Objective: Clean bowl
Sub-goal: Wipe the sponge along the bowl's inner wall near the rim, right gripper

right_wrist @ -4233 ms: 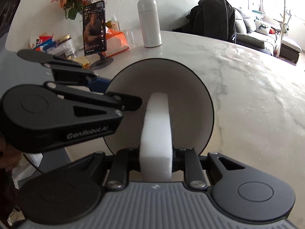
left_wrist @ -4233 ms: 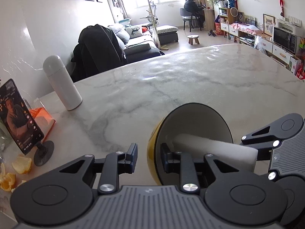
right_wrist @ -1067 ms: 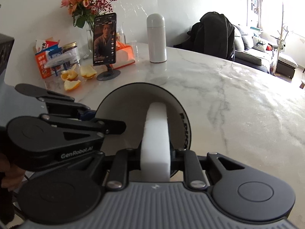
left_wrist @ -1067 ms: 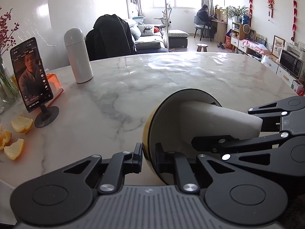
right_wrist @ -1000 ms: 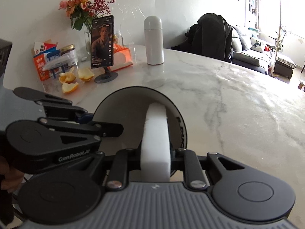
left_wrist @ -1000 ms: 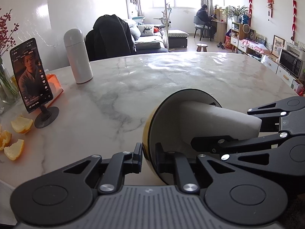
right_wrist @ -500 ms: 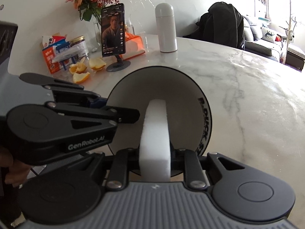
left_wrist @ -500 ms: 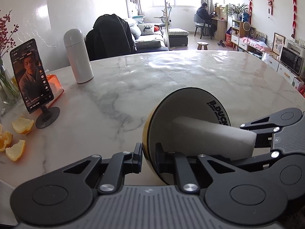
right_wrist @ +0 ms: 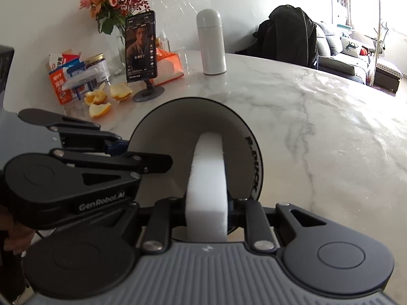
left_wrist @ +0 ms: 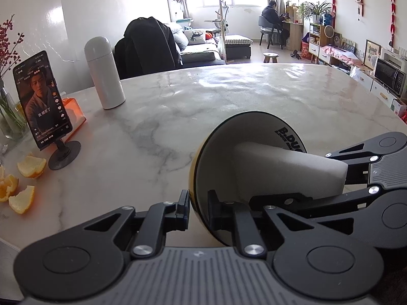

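L gripper (left_wrist: pixel 198 209) jaws stayed clamped on bowl (left_wrist: pixel 221 162) rim; R gripper (right_wrist: pixel 207 213) kept gripping sponge (right_wrist: pixel 207 178), shifted lower inside bowl; lettering more exposed.

A white marble table (left_wrist: pixel 229 96) with grey veins carries a tall white cylindrical flask (left_wrist: pixel 104 73), a black phone on a round stand (left_wrist: pixel 43 101), and orange peel pieces (left_wrist: pixel 24 185).

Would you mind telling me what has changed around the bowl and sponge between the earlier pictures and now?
The bowl has been turned in the left gripper: its printed black lettering, hidden a second ago, now shows on the inner rim. The white sponge in the right gripper has shifted across the bowl's inside. Unchanged: both jaws stay clamped, left on the bowl's rim, right on the sponge; the white flask and phone have not moved.
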